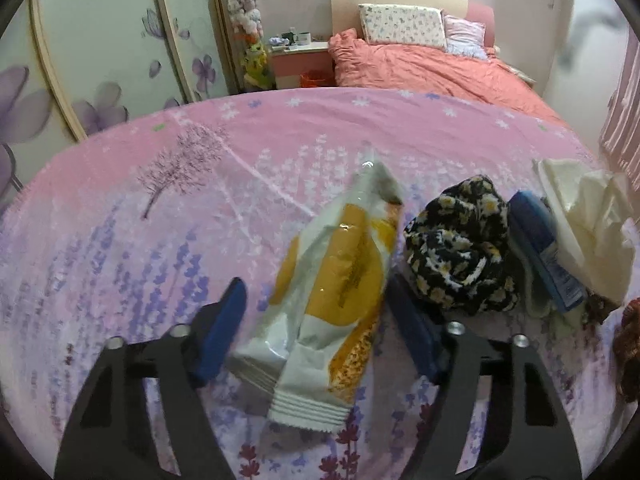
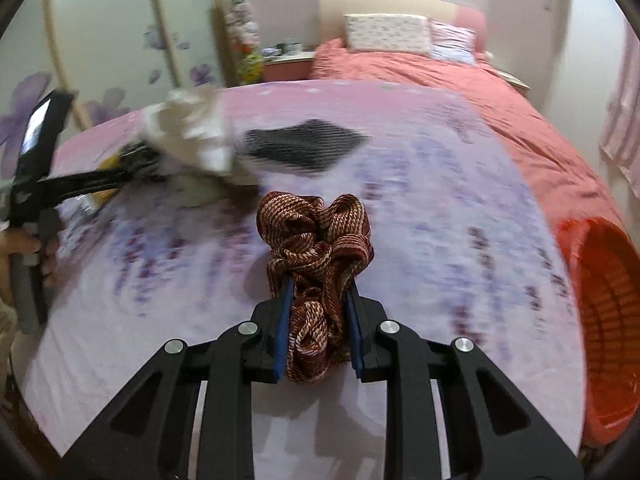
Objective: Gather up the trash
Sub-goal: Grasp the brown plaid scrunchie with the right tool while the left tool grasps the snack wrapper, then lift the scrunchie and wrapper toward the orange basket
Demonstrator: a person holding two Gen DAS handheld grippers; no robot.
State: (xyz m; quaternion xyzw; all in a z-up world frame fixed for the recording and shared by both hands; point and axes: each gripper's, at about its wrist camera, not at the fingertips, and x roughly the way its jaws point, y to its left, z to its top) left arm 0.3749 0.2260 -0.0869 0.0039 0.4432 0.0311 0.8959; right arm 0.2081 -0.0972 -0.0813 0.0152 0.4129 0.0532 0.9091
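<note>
A white and yellow snack wrapper (image 1: 332, 280) lies on the pink flowered bedsheet (image 1: 160, 240), between the blue pads of my left gripper (image 1: 316, 284). The left pad (image 1: 224, 320) stands clear of the wrapper, and the jaws are open around it. In the right wrist view my right gripper (image 2: 319, 282) is shut on a red-brown patterned scrunchie (image 2: 316, 240), held bunched between its pads above the sheet. A crumpled white tissue or bag (image 1: 592, 232) lies at the right, by a blue packet (image 1: 540, 248) and a black flowered scrunchie (image 1: 460, 240).
An orange mesh basket (image 2: 600, 320) stands at the sheet's right edge. A dark striped cloth (image 2: 304, 144) lies further back on the sheet. A hand (image 2: 16, 248) holds the left tool's black arm (image 2: 80, 184) at the left. Behind are a coral bed (image 1: 420, 64), a nightstand and wardrobe doors.
</note>
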